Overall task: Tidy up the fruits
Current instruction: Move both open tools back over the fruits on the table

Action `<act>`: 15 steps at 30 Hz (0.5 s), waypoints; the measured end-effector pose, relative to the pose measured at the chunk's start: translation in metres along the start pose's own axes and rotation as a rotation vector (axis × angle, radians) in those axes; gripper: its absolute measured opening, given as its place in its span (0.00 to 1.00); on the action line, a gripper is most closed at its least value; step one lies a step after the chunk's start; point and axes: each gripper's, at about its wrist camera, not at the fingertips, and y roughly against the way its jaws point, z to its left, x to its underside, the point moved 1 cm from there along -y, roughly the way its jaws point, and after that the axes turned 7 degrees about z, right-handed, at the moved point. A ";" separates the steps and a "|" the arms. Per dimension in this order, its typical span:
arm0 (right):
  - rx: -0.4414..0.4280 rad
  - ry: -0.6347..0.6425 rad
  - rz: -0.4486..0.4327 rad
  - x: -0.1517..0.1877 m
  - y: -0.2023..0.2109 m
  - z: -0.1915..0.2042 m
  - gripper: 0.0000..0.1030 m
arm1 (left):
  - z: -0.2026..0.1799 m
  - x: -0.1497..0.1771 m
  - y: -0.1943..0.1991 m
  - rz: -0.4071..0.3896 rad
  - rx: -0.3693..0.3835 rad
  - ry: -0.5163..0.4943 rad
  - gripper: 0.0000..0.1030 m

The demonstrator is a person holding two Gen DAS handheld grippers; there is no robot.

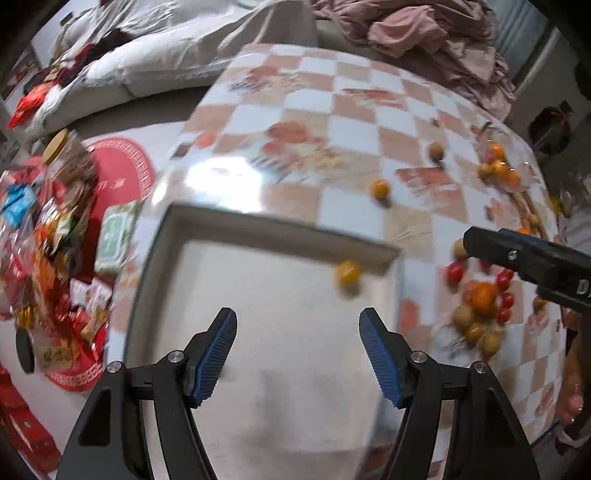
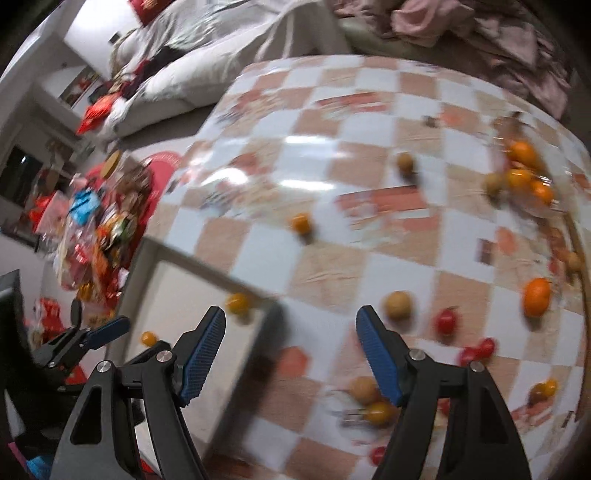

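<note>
My left gripper [image 1: 297, 352] is open and empty above a white tray [image 1: 280, 225] on the checkered table. One small yellow fruit [image 1: 348, 273] lies in the tray near its far right corner. My right gripper [image 2: 290, 352] is open and empty over the tray's right edge [image 2: 255, 354]; its finger shows in the left wrist view [image 1: 517, 254]. Loose fruits lie on the table: a yellow one [image 1: 379, 189], a brown one [image 1: 436, 150], red tomatoes [image 2: 445, 321], an orange [image 2: 536, 297] and a pile [image 1: 480, 314]. The left gripper shows in the right wrist view [image 2: 107, 330].
A clear bowl of oranges [image 2: 524, 177] stands at the table's far right. A sofa with white bedding [image 1: 155, 55] and pink cloth [image 1: 424, 29] lies behind. Snack packets [image 1: 40, 221] and a red mat [image 1: 122, 173] lie on the floor to the left.
</note>
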 end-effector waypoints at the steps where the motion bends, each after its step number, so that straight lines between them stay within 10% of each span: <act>1: 0.011 -0.015 -0.005 -0.002 0.003 -0.010 0.74 | -0.010 -0.008 0.001 -0.005 0.005 -0.016 0.68; 15: 0.036 -0.105 -0.027 -0.056 -0.001 -0.091 0.73 | -0.070 -0.098 -0.047 0.014 -0.005 -0.053 0.68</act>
